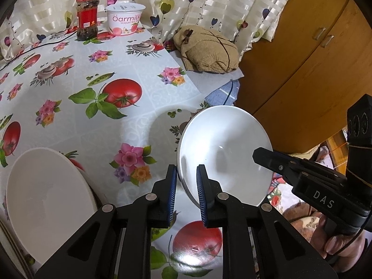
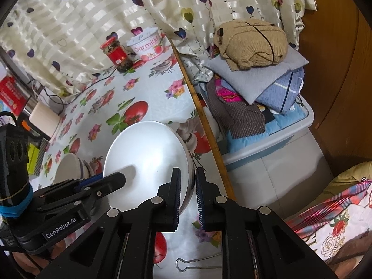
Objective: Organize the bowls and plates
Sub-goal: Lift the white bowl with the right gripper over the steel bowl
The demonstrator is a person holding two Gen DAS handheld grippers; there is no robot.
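Note:
A white shallow plate [image 1: 223,144] hangs tilted above the flowered tablecloth, and its shadow falls on the cloth behind it. My left gripper [image 1: 186,171] is shut on the plate's left rim, which runs between the blue pads. My right gripper [image 1: 260,154] reaches in from the right and clamps the opposite rim. In the right wrist view the plate [image 2: 144,153] has its right rim pinched in my right gripper [image 2: 188,173], and my left gripper [image 2: 116,179] grips its left side. A stack of white bowls [image 1: 46,197] [image 2: 69,169] stands on the table to the left.
A red-lidded jar [image 1: 87,18] and a yogurt tub [image 1: 125,18] stand at the table's far edge, beside a black cable [image 1: 34,47]. Folded clothes [image 2: 253,44] are piled on a bin right of the table, with a wooden cabinet [image 1: 302,69] beyond. A wire clip [image 2: 186,265] lies near the front.

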